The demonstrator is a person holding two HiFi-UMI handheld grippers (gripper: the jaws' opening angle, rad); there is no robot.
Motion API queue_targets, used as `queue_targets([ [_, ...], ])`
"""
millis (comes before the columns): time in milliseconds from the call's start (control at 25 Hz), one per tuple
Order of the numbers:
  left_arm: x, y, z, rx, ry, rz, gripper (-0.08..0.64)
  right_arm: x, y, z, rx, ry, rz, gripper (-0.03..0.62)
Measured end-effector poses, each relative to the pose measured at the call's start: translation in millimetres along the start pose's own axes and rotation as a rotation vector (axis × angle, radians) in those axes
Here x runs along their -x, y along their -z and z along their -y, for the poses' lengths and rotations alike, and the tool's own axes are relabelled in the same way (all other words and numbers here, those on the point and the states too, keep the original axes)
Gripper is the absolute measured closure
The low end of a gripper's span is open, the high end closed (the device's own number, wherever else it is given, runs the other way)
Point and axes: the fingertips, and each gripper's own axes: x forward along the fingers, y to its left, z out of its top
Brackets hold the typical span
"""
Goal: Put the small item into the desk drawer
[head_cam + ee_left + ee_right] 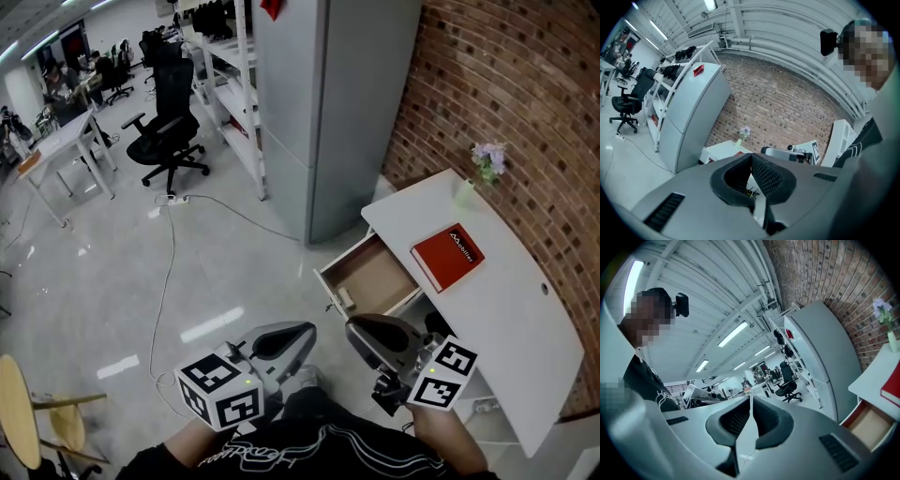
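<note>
Head view: white desk [511, 314] stands against the brick wall [525, 84], and its drawer [386, 277] is pulled out towards the floor. The small item [345, 298], pale, lies inside the drawer at the front end, just behind the front panel; shape too small to make out. On the desk top: red book [447, 256] just behind the drawer, and a vase of flowers [467, 192] at the far end near the wall.

Left gripper [309, 330]: held low, near the drawer front but apart from it. Its fingers [769, 177] are closed tip to tip, nothing between them.

Right gripper [352, 327]: just beside the left one, tips close to the drawer's front corner. Its fingers [769, 420] are pressed together, empty.

Grey cabinet [328, 112] stands left of the desk
</note>
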Motion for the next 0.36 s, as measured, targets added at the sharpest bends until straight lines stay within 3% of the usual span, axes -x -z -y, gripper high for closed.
queue_targets([
  [360, 4.5, 4.1, 0.3, 0.011, 0.009, -0.009, 0.538, 3.2, 1.6, 2.4, -0.006, 0.052, 0.026, 0.538],
])
